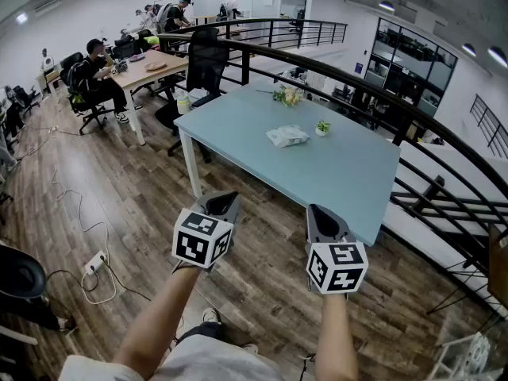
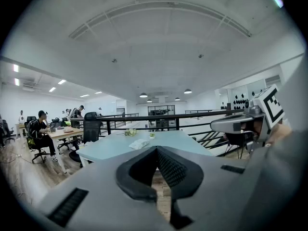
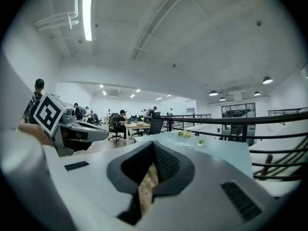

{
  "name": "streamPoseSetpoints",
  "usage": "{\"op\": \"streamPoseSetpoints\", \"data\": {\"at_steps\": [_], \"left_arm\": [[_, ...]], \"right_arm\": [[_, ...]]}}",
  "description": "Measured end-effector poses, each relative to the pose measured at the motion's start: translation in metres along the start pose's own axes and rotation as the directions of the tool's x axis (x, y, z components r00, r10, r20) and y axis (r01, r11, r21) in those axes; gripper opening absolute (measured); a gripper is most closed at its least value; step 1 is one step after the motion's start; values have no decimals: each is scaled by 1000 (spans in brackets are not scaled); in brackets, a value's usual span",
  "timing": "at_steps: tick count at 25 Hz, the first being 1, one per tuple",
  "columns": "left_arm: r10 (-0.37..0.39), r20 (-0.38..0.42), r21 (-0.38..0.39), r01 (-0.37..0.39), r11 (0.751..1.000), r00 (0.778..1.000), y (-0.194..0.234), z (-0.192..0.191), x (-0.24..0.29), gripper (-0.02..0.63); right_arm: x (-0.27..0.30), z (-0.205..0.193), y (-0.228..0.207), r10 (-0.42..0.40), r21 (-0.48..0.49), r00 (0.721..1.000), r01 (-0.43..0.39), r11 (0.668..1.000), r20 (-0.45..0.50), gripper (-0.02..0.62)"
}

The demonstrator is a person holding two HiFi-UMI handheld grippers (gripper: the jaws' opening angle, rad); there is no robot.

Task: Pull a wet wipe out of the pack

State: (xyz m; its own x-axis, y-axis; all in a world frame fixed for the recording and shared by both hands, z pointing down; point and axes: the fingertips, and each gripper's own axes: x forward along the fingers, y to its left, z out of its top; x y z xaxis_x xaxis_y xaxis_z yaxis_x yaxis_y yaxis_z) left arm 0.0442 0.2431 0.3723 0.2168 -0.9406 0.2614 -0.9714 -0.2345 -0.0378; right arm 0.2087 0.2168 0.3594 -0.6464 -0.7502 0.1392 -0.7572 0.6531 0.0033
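Wood floor (image 1: 262, 292) lies under both grippers, which are held side by side in the air. The left gripper (image 1: 223, 203) has its jaws pressed together with nothing in them. The right gripper (image 1: 321, 213) is closed and empty too. Ahead stands a light blue table (image 1: 341, 173). The pack of wet wipes (image 1: 286, 136) lies on it, well apart from both grippers and near a little potted plant (image 1: 322, 128). A black railing (image 1: 245, 63) runs behind the table.

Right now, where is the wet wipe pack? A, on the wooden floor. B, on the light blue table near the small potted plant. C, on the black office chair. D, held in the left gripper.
B: the wet wipe pack lies on the light blue table, just left of the small potted plant in the head view.
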Motion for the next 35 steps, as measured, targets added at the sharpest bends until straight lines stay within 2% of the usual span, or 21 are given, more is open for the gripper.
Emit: {"op": "streamPoseSetpoints", "data": {"at_steps": [7,15,19,35], "left_arm": [[-4,-11,2,4,1000,1000,12,-6,11,-8],[-18,-12,-2,18,1000,1000,47,-2,37,-6],[-40,-15,-10,40,999,999,64,-1,58,-8],[-153,-34,4,153,988,988,140,16,145,-6]], "right_arm": [[17,-5,2,24,10,1000,-24,1000,-4,5],[61,-5,5,16,7,1000,-16,1000,-21,9],[86,-4,5,4,4,999,-4,1000,-40,66],[178,6,-8,-100,34,992,104,994,-82,164]]}}
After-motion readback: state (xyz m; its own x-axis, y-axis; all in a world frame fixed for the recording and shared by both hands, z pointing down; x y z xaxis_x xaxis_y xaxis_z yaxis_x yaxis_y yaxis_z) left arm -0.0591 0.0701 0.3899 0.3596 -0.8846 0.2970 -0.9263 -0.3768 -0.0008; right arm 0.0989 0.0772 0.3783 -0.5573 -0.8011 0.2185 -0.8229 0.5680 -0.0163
